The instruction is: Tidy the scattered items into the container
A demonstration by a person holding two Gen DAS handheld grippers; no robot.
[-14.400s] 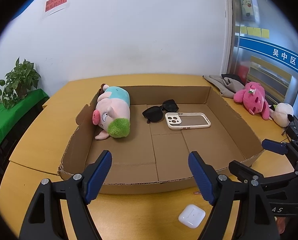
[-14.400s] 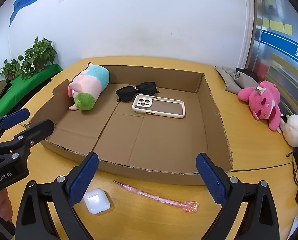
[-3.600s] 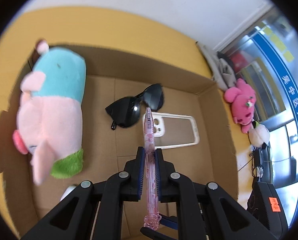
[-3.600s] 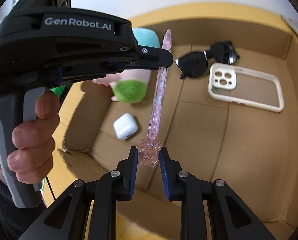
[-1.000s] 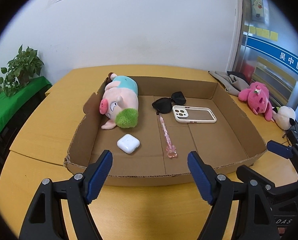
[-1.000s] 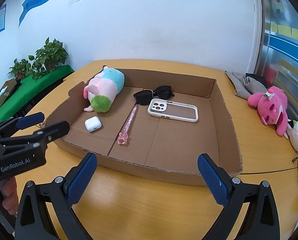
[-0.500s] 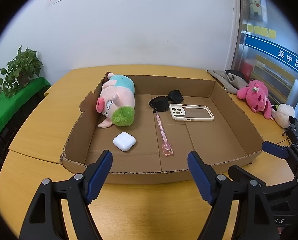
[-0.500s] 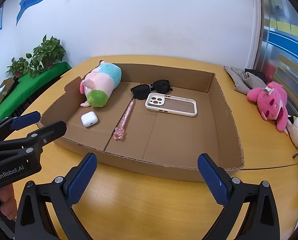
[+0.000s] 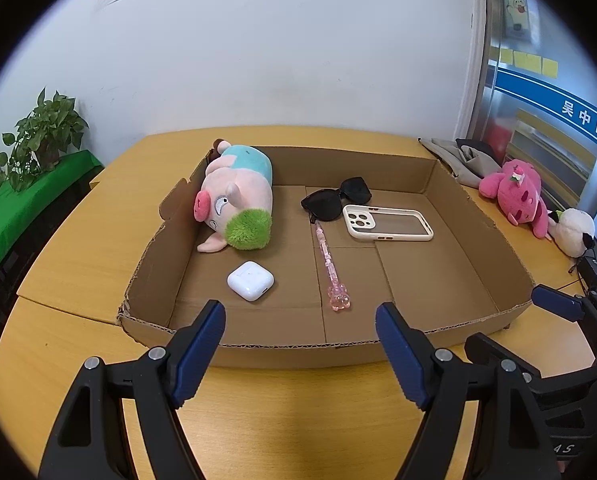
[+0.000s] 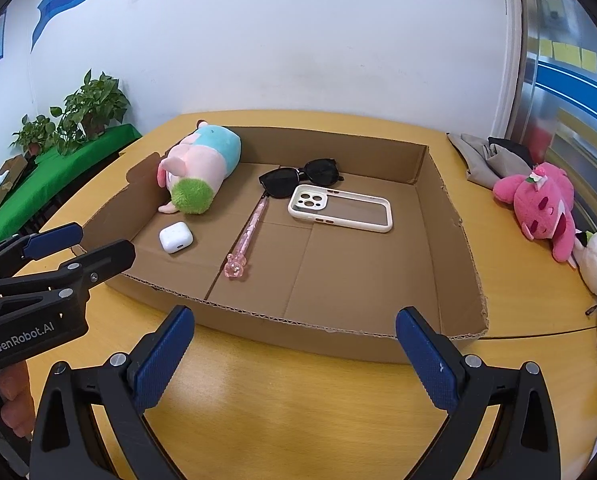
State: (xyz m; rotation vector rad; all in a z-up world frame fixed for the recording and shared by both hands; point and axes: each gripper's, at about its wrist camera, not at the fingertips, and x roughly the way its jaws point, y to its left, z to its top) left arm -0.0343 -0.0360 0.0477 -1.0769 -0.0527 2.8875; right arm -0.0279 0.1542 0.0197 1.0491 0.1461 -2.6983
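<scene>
Pink pen (image 9: 330, 264) lies flat on the floor of the shallow cardboard box (image 9: 494, 236), its long axis running front to back, the bear-shaped clear cap toward the cameras and the tip just beside the black sunglasses (image 9: 335, 199). Near it sit a glossy white earbud case (image 9: 250, 281), a cream phone case (image 9: 387, 223) and a fuzzy plush pig (image 9: 236, 196). The box rests on a yellow wooden table (image 10: 298, 400) by a white wall, and the left gripper (image 9: 300, 354) and right gripper (image 10: 294, 360) hover before it, jaws wide apart and holding nothing.

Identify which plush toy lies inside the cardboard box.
The pig plush with the teal back and green tuft; the pink bear plush and white plush lie outside on the table.
</scene>
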